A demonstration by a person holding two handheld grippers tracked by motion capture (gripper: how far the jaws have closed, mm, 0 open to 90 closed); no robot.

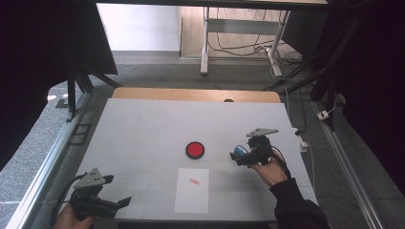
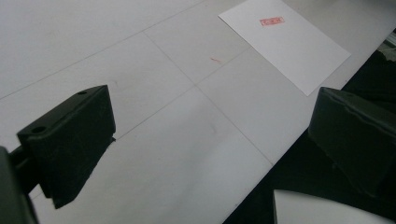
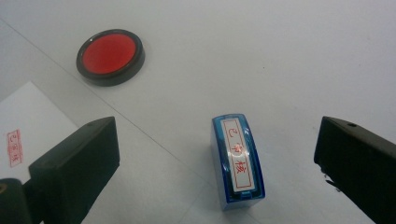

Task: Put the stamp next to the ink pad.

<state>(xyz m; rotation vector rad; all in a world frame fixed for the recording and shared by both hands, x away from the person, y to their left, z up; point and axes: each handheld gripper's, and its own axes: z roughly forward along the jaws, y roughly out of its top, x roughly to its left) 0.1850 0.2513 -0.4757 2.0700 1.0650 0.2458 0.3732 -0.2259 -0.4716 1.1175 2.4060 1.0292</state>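
Right tongs (image 3: 217,163) gape wide, blue stamp (image 3: 237,161) lying untouched between; left tongs (image 2: 205,149) apart, empty.

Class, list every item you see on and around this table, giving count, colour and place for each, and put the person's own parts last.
Stamp: one, blue, lying on the table between the right tool's open jaws.
Ink pad: one, red in black rim, table centre.
Paper sheet: one, white with a red stamp mark, near edge.
Table: one, white top.
Left tool: one, black, near left corner, open.
Right tool: one, black, right side, open.
Sleeve: one, dark, bottom right.
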